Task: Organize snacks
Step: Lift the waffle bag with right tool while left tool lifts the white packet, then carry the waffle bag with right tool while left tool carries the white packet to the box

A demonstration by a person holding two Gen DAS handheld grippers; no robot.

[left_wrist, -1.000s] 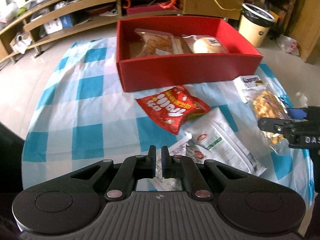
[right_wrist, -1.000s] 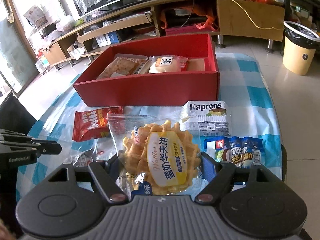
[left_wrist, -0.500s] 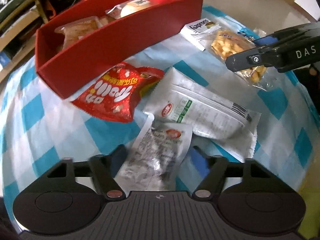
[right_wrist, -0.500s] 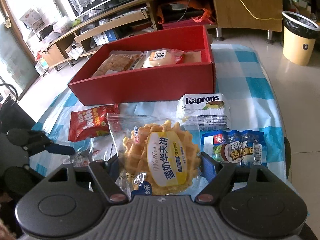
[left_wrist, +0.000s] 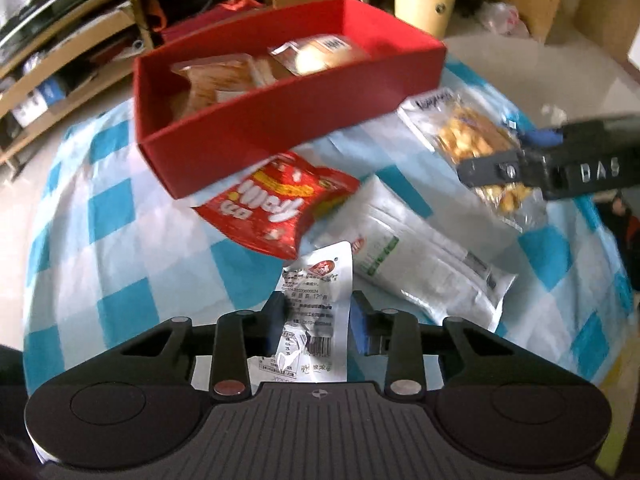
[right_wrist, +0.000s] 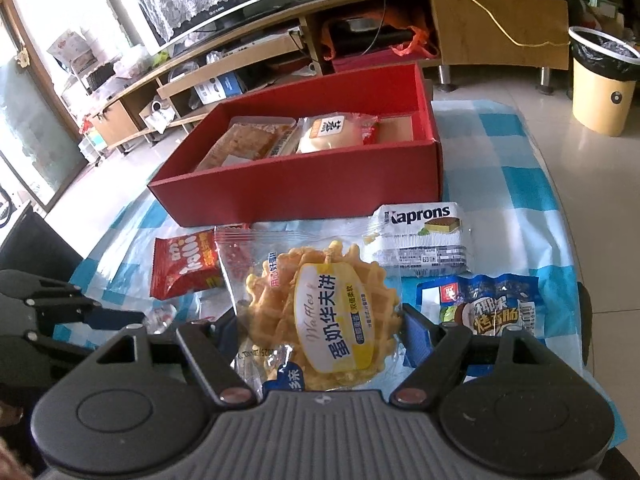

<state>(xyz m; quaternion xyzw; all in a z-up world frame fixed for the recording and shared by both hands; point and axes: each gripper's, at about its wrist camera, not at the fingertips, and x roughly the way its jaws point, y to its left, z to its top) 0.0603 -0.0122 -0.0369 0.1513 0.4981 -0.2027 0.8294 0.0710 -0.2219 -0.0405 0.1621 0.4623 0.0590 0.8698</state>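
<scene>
A small white packet (left_wrist: 316, 308) stands between the fingers of my left gripper (left_wrist: 316, 312). Its jaws are closing, and the pads press the packet's sides. My right gripper (right_wrist: 320, 332) is shut on a clear-wrapped waffle packet (right_wrist: 328, 320), held just above the checked cloth. From the left wrist view that waffle packet (left_wrist: 472, 140) hangs in the right gripper (left_wrist: 552, 164) at the right. The red box (right_wrist: 304, 192) behind holds a few wrapped pastries. A red snack bag (left_wrist: 276, 204) and a long white bag (left_wrist: 424, 264) lie in front of the red box (left_wrist: 280, 120).
A Kaprons packet (right_wrist: 424, 236) and a blue packet (right_wrist: 488, 312) lie right of the waffle. The blue-and-white checked tablecloth (left_wrist: 120, 240) drops off at the edges. A yellow bin (right_wrist: 604, 88) and low wooden shelves (right_wrist: 248, 64) stand on the floor beyond.
My left gripper went from shut above the table to open around the small white packet, then closed in on it while rolling. The right gripper kept still with the waffle packet.
</scene>
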